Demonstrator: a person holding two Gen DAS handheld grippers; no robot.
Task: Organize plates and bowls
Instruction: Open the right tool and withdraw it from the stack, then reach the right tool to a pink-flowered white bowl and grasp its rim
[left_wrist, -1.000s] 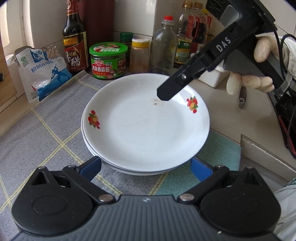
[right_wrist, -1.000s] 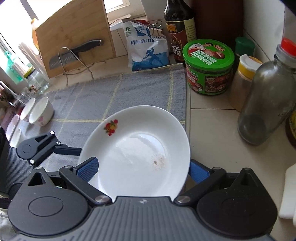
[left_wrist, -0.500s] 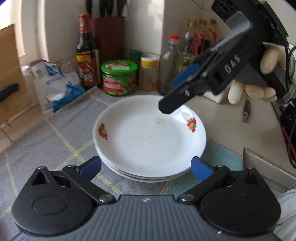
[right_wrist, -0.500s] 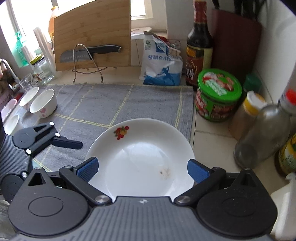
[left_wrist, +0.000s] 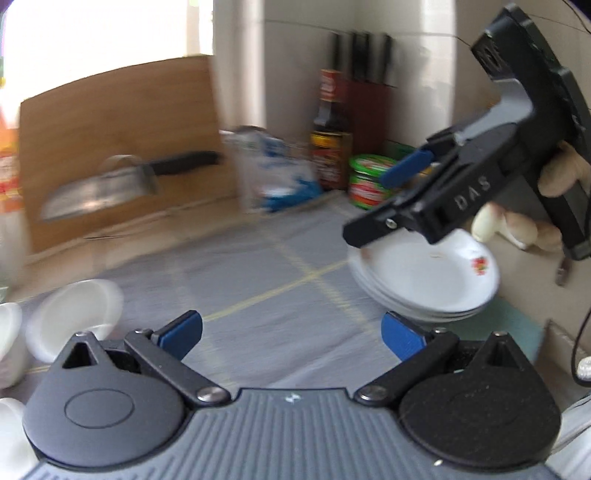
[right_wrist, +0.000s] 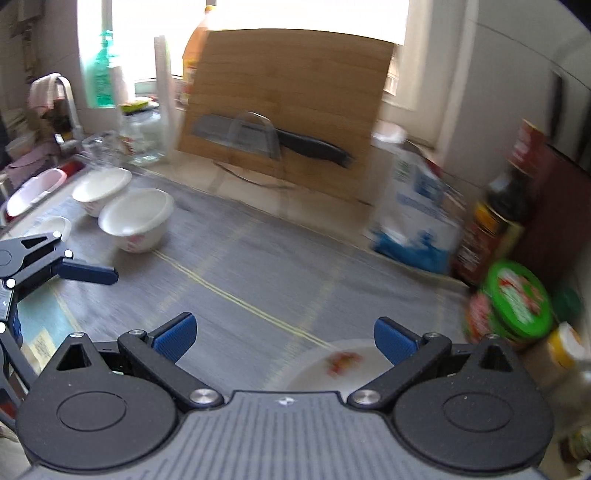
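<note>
Both views are smeared by motion blur, so fine detail is hard to read. The left gripper (left_wrist: 290, 338) has its blue-padded jaws spread wide with only the grey cloth (left_wrist: 258, 280) showing between them; it holds nothing. The right gripper (right_wrist: 282, 336) is likewise wide open and empty; from the left wrist view it hangs above the stack of plates (left_wrist: 424, 284), apart from it. The plates, white with a small red flower print on the rim, sit stacked on the right part of the cloth, near the green-lidded jar (left_wrist: 369, 181) and the dark sauce bottle (left_wrist: 330, 144). In the right wrist view only the top plate's edge shows, low between that gripper's pads. The white bowls (right_wrist: 135, 218) stand on the cloth's far left side, well apart from the plates; two sit just beside each other, perhaps touching, and a third smaller one lies nearer the left gripper. A wooden cutting board (right_wrist: 288, 107) leans at the back with a knife (right_wrist: 269, 138) resting on a wire stand in front of it, and a blue and white bag (right_wrist: 413, 218) stands beside it
</note>
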